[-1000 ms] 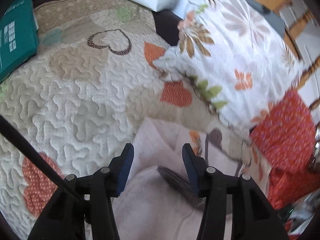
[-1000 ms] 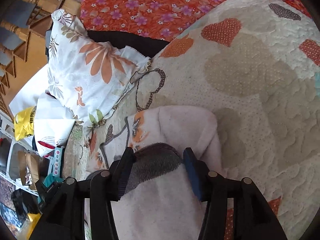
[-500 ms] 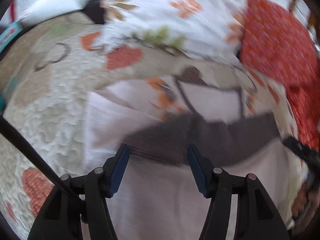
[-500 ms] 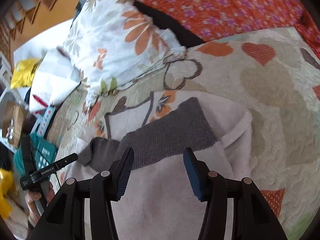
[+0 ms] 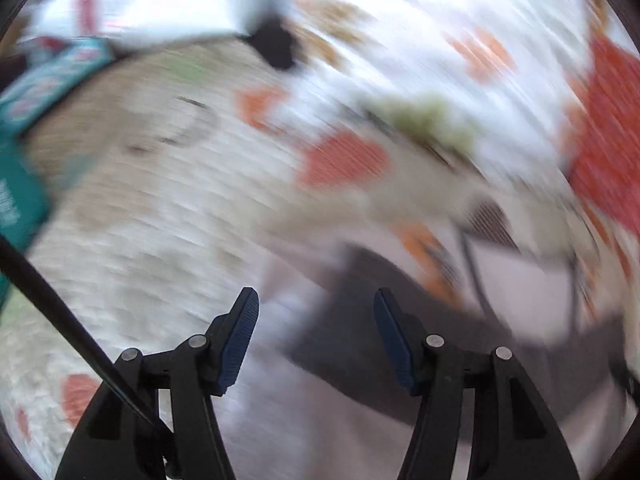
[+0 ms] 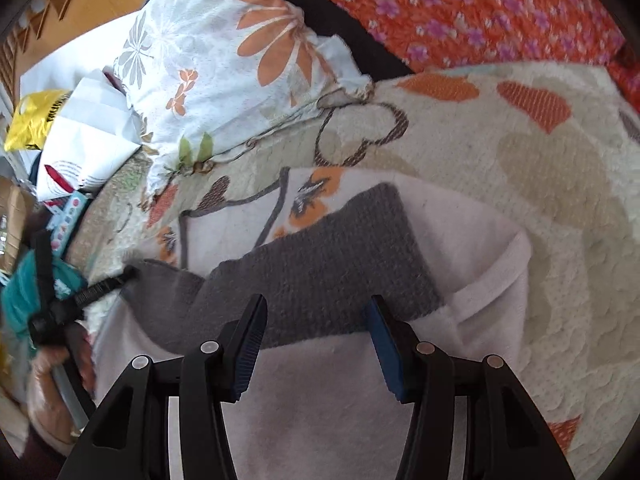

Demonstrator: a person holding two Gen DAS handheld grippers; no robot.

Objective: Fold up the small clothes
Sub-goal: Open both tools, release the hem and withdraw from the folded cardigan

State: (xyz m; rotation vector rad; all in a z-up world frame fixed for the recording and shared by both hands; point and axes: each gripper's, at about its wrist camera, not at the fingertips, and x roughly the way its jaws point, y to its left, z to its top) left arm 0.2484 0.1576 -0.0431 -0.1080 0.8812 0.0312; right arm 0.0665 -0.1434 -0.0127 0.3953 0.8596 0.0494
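Observation:
A pale pink garment (image 6: 328,392) with a grey knit band (image 6: 320,264) lies on the quilted heart-pattern bedspread (image 6: 540,168). Beside it lies a white cloth with orange flowers and grey trim (image 6: 236,224). My right gripper (image 6: 316,336) is open and empty, just above the grey band's near edge. My left gripper (image 5: 316,332) is open and empty over the garment's left part; that view is badly blurred. In the right wrist view the left gripper (image 6: 100,288) shows at the left, by the grey band's far end.
A white floral pillow (image 6: 240,60) lies at the bedspread's far edge. An orange flowered cloth (image 6: 460,12) lies beyond it. A teal box (image 5: 24,168), white bags (image 6: 84,140) and a yellow bag (image 6: 32,120) sit at the left side.
Both grippers pulled back from the garment, so more of the grey band shows. The left view swung left and is now motion-blurred. Both stayed open.

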